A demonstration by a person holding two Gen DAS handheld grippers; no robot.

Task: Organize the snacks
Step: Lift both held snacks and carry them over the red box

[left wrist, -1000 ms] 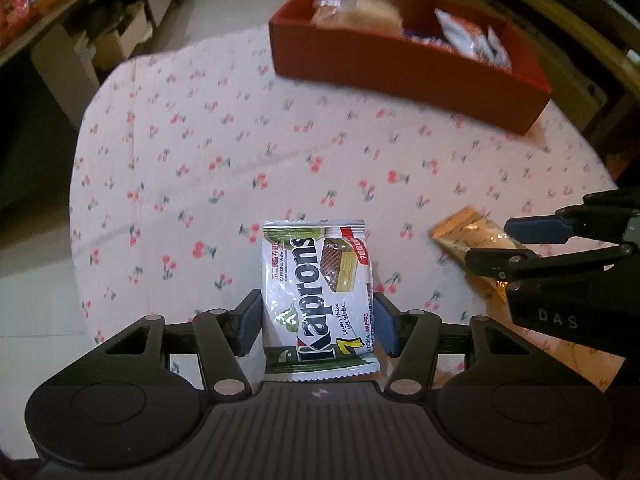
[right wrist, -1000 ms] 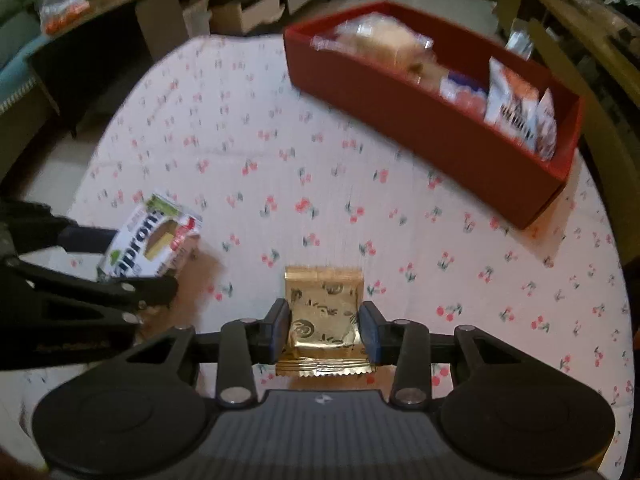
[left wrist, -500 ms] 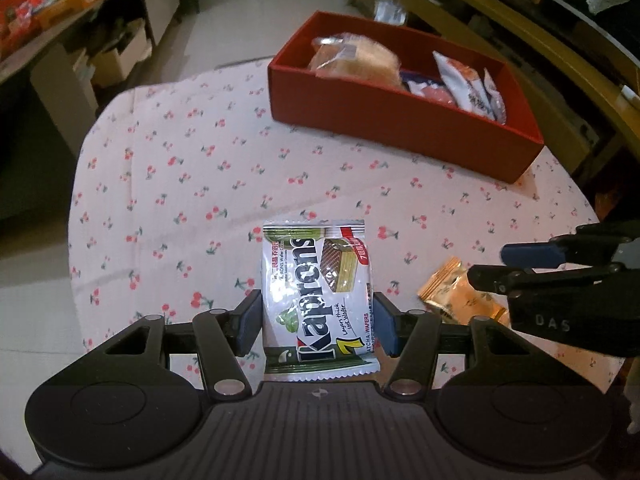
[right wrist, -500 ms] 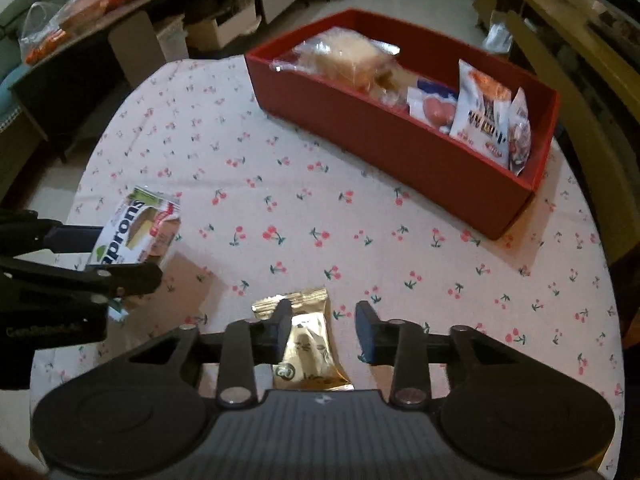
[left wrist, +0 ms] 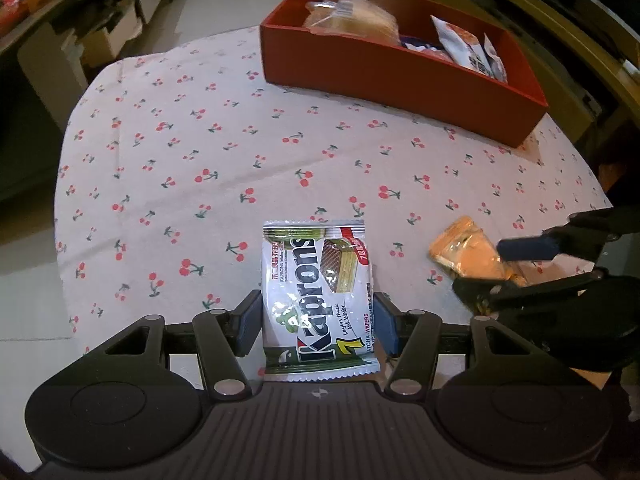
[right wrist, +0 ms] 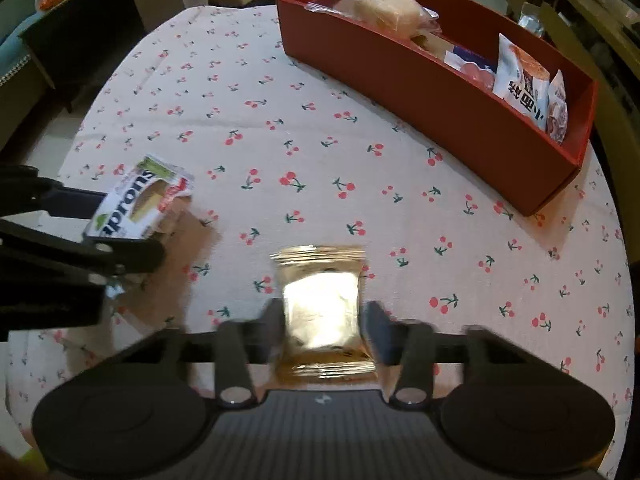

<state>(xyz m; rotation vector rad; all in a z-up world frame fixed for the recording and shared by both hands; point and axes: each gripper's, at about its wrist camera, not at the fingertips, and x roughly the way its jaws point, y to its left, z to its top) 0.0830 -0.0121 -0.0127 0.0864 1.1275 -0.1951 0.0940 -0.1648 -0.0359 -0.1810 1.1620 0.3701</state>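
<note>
Tech: Status?

Op: Left gripper (left wrist: 318, 322) pinches the wafer pack (left wrist: 318, 296); right gripper (right wrist: 322, 330) pinches the gold pack (right wrist: 322, 312). Both above the bench (right wrist: 320, 152), box (right wrist: 420, 80) well ahead.

Tech: Risk?

Op: Slick film may slip out in transit.

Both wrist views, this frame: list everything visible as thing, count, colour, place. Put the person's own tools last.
Kaprons wafer pack: 1, white and green, held in the left tool above the near part of the table.
Gold snack packet: 1, gold foil, between the right tool's fingers; blurred.
Red box: 1, red, far right part of the table.
Snacks in the box: several, mixed colours, exact count unclear; a clear-wrapped bread lies at the far end.
Tablecloth: 1, pale with red cherry print, covers the table.
Shelves and cardboard boxes: dim background, on the floor beyond the table.
Left tool: 1, black with blue pads, shut on the wafer pack.
Right tool: 1, black, motion-blurred, closed on the gold packet.
</note>
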